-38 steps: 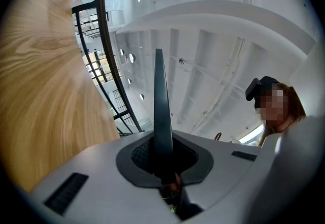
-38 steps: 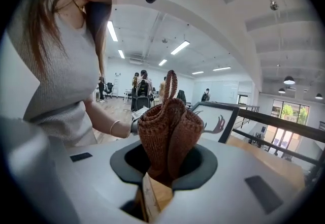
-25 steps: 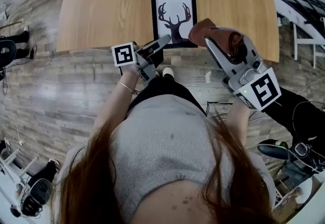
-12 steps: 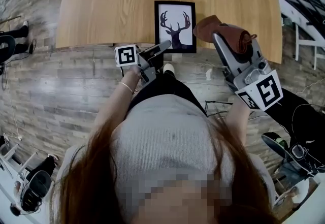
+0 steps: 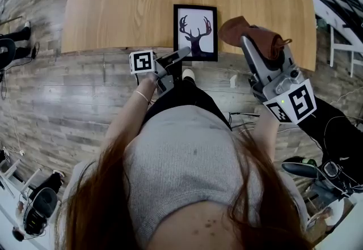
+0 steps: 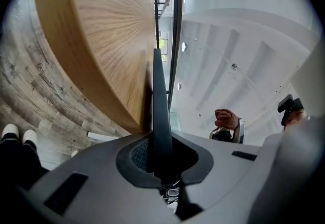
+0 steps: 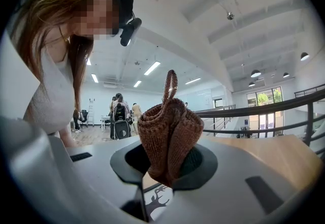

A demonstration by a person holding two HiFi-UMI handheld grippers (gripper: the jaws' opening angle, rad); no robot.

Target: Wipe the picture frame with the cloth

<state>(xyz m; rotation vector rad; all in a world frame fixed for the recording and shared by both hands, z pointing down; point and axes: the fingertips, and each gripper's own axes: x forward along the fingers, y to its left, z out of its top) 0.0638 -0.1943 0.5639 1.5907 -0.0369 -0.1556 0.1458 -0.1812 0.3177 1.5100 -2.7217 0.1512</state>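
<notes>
The picture frame [image 5: 195, 32], black-rimmed with a deer print, lies at the near edge of the wooden table [image 5: 125, 5]. My left gripper [image 5: 184, 53] is shut on its near left corner. In the left gripper view the frame [image 6: 158, 96] runs edge-on out of the jaws, beside the tabletop. My right gripper [image 5: 245, 42] hovers just right of the frame, shut on a bunched brown cloth [image 5: 232, 30]. The cloth [image 7: 170, 131] fills the right gripper view, with a bit of the deer print [image 7: 155, 200] below it.
The table's front edge [image 5: 102, 50] runs right under both grippers, with plank floor [image 5: 68, 107] below it. My shoes [image 5: 187, 76] stand close to the edge. White railings [image 5: 334, 11] rise at the right. Bags [image 5: 39, 209] lie at the lower left.
The frame and my left gripper have slid toward the table's near edge. The right gripper with the cloth has drifted slightly right and stays beside the frame.
</notes>
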